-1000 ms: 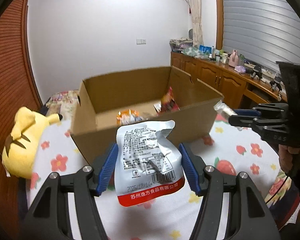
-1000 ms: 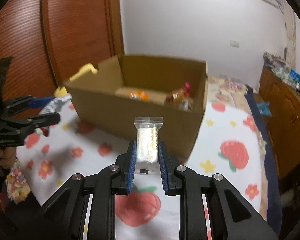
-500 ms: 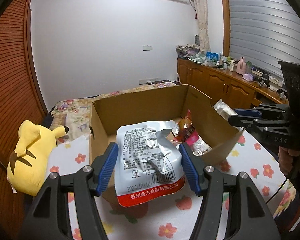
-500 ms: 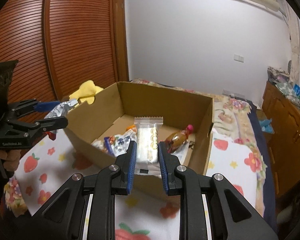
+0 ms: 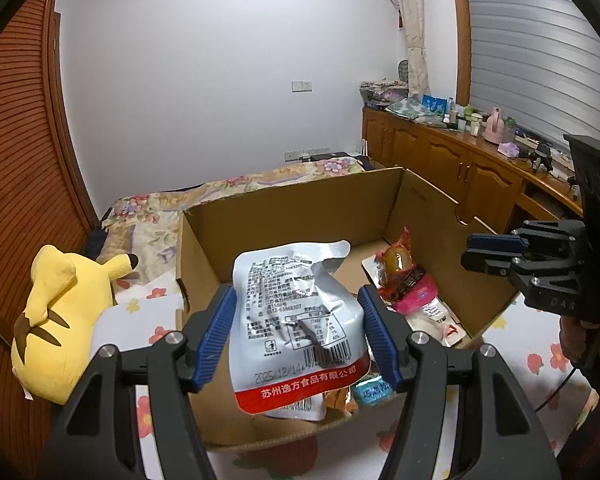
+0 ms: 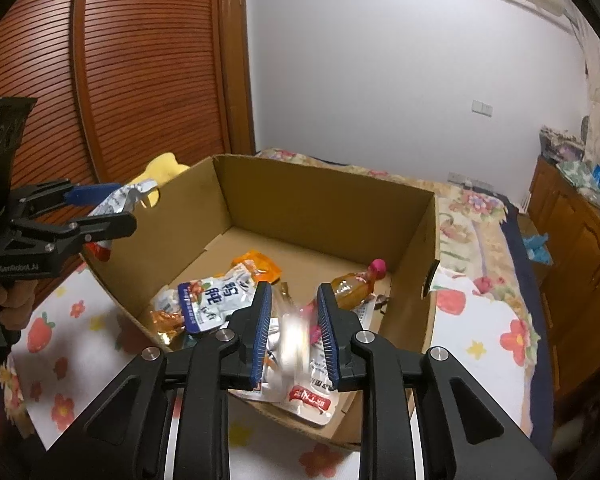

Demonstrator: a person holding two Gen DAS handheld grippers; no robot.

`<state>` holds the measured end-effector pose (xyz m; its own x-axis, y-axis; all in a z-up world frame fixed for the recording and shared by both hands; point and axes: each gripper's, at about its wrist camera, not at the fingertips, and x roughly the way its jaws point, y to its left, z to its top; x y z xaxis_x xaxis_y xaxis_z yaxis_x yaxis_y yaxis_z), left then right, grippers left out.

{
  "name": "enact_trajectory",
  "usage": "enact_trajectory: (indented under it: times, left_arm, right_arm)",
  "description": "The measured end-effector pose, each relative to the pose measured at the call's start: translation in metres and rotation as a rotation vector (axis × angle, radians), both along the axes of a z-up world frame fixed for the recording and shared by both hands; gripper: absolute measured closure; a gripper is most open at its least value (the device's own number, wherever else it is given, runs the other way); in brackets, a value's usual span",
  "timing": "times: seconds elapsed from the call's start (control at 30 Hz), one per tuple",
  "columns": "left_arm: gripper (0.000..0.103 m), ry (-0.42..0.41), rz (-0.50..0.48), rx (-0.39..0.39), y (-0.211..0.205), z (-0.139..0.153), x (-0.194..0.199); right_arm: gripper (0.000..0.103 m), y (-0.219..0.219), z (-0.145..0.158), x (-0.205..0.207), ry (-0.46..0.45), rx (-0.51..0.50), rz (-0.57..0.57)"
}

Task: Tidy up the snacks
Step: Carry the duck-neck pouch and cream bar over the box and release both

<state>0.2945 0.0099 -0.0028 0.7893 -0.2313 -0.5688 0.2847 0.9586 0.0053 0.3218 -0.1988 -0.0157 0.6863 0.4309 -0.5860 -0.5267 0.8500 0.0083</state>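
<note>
Pinching a silver pouch (image 5: 296, 320) between its blue fingers (image 5: 216, 334), the left gripper (image 5: 297, 332) holds it above the near edge of the cardboard box (image 5: 296, 216). The right gripper (image 6: 293, 334) hangs over the same box with jaws parted, a blurred small packet (image 6: 296, 340) loose between them. Other snack bags (image 6: 208, 300) and a small bottle (image 6: 356, 284) lie on the box floor; a yellow plush toy (image 5: 60, 320) sits left of the box.

The box (image 6: 320, 208) sits on the bed (image 6: 484, 320) in front of me, packets (image 6: 204, 300) and a small bottle (image 6: 356, 284) lying in it. A plush toy (image 5: 64, 320) lies left of the box. Cabinets (image 5: 452, 164) stand along the right, behind it.
</note>
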Motion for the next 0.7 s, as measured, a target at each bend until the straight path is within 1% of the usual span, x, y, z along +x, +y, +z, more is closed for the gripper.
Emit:
enact_trajectory:
  times: [0.3,0.43,0.7]
  left_arm:
    - [0.039,0.009,0.001,0.005,-0.012,-0.004,0.014]
    - [0.038,0.007,0.014,0.015,-0.014,-0.008,0.019]
    - [0.036,0.026,0.014,0.009,-0.015,-0.014,0.026]
  right_arm:
    - [0.08,-0.007,-0.002,0.0,0.003,0.019,0.008]
    - [0.079,-0.008,-0.005,0.0,0.007,0.018,0.003]
    - [0.076,-0.01,-0.006,-0.002,0.001,0.025,-0.003]
